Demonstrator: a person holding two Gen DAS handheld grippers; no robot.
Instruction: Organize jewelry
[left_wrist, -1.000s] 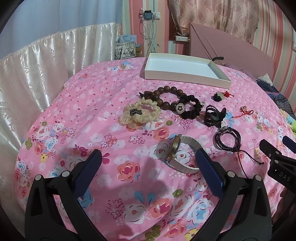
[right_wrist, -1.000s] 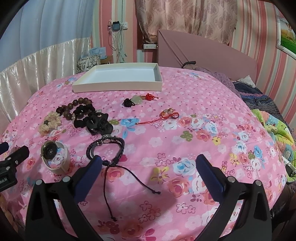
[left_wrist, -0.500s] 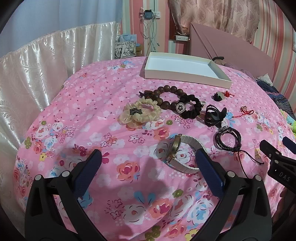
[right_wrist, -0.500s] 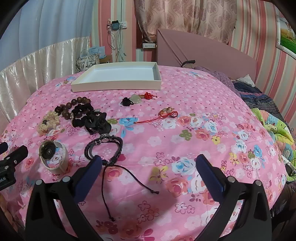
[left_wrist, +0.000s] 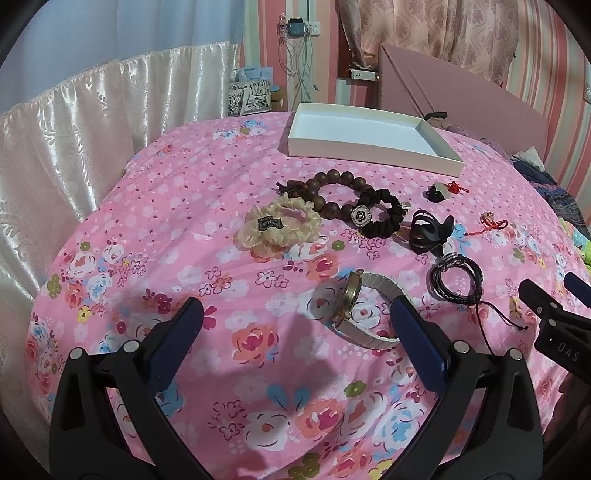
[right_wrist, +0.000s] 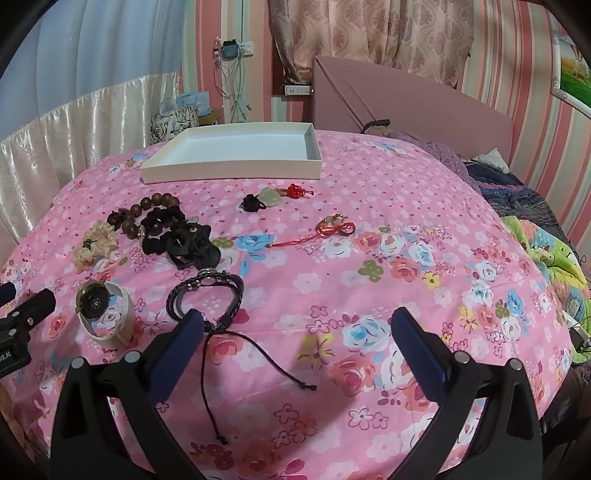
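Note:
Jewelry lies on the pink floral bedspread. A white tray (left_wrist: 373, 142), also in the right wrist view (right_wrist: 236, 153), is empty at the back. In front lie a cream scrunchie (left_wrist: 280, 227), wooden bead bracelet (left_wrist: 332, 195), black scrunchie (left_wrist: 380, 218), black hair claw (left_wrist: 430, 232), silver watch (left_wrist: 364, 314), black cord bracelet (right_wrist: 207, 299), red string charm (right_wrist: 334, 229) and jade pendant (right_wrist: 271, 195). My left gripper (left_wrist: 295, 328) is open and empty, its right finger beside the watch. My right gripper (right_wrist: 295, 334) is open and empty, near the cord bracelet.
A white satin bed skirt or curtain (left_wrist: 92, 122) hangs at the left. A pink headboard (right_wrist: 406, 103) stands behind the tray. Crumpled colourful blankets (right_wrist: 546, 251) lie at the bed's right edge. A gift bag (left_wrist: 249, 96) stands beyond the bed.
Both grippers have drifted only slightly; the right wrist view has shifted a little closer to the cord bracelet. Nothing was picked up or moved.

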